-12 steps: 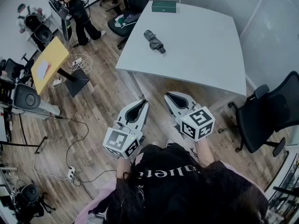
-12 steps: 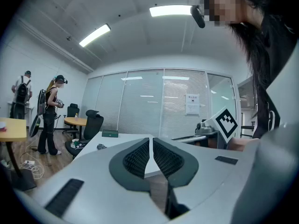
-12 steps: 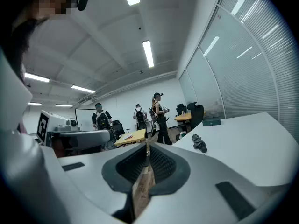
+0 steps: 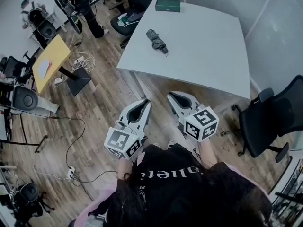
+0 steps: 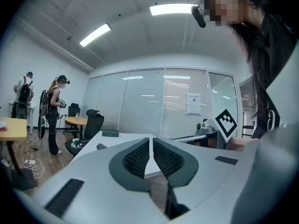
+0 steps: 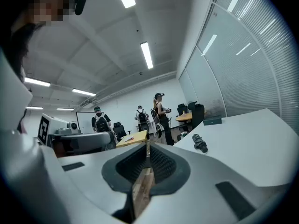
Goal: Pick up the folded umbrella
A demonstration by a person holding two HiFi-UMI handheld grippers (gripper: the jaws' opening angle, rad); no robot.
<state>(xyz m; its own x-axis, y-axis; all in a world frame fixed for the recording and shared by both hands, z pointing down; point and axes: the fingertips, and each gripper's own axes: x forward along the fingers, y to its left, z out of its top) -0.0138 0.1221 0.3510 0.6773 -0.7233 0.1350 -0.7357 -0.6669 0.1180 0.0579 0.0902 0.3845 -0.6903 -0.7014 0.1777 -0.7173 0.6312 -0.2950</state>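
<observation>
Jaws pressed together on left gripper, right gripper; one folded umbrella on table

Open-plan office. White meeting table at my 12 o'clock, black swivel chair at 3, yellow desks at 10 and 11 with more office chairs beside them. Wood-plank floor, loose cables and a power strip at 8. Glass partitions with blinds, ceiling strip lights. People standing around at 11. Black gear on stands at 9, possibly speakers, can't tell from here.
</observation>
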